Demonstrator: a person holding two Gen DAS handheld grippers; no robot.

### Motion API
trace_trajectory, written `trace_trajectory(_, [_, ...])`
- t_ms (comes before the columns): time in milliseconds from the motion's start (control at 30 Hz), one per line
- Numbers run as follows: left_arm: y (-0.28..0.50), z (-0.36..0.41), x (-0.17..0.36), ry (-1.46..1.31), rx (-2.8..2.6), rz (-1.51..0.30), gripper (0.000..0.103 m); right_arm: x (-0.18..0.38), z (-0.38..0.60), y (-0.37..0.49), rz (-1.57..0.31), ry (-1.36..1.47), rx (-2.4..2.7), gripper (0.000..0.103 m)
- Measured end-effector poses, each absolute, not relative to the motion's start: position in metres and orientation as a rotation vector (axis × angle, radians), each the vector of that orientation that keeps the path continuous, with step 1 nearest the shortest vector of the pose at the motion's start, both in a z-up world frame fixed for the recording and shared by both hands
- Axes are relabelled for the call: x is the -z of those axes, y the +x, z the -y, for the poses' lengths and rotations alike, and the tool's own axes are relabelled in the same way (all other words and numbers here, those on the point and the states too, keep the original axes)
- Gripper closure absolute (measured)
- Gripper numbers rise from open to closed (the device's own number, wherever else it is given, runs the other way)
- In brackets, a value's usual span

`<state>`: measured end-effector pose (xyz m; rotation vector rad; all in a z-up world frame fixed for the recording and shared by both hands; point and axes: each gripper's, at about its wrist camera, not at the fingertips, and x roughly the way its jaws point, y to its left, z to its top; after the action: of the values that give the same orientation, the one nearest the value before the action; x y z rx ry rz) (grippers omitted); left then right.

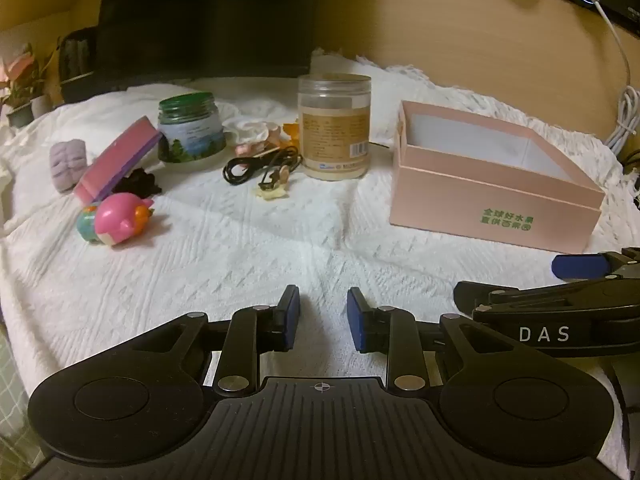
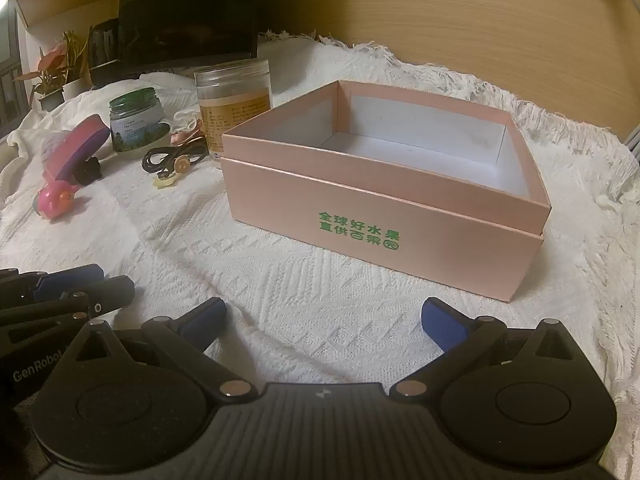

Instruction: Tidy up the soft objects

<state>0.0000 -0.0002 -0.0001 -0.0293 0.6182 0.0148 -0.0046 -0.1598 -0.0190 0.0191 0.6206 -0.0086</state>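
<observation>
An open pink cardboard box (image 1: 496, 204) (image 2: 376, 220) with green lettering stands on the white cloth, its inside bare. At the left lie a pink pig-shaped toy (image 1: 120, 220) (image 2: 56, 202), a pink and purple sponge block (image 1: 120, 160) (image 2: 76, 150), a lilac soft piece (image 1: 68, 164) and a black soft item (image 1: 138, 184). A white and pink fabric bundle (image 1: 250, 130) lies behind. My left gripper (image 1: 323, 318) is open and empty, low over the cloth. My right gripper (image 2: 326, 320) is open wide and empty, in front of the box.
A green-lidded jar (image 1: 190, 132) (image 2: 138, 118), a clear plastic jar (image 1: 334, 124) (image 2: 234, 96), a black cable (image 1: 260, 166) (image 2: 168, 158) and a small cream clip (image 1: 272, 190) lie mid-cloth. A dark monitor (image 1: 200, 20) stands behind. White cord (image 1: 624, 92) at right.
</observation>
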Motion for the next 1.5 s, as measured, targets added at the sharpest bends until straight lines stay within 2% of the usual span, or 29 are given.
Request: trace_trajectory(1500, [-0.0004, 0.0053, 0.0001, 0.012, -0.026, -0.611, 0.073, 0.0190, 0.1596, -0.0043, -0.622, 0.012, 0.011, 0.000])
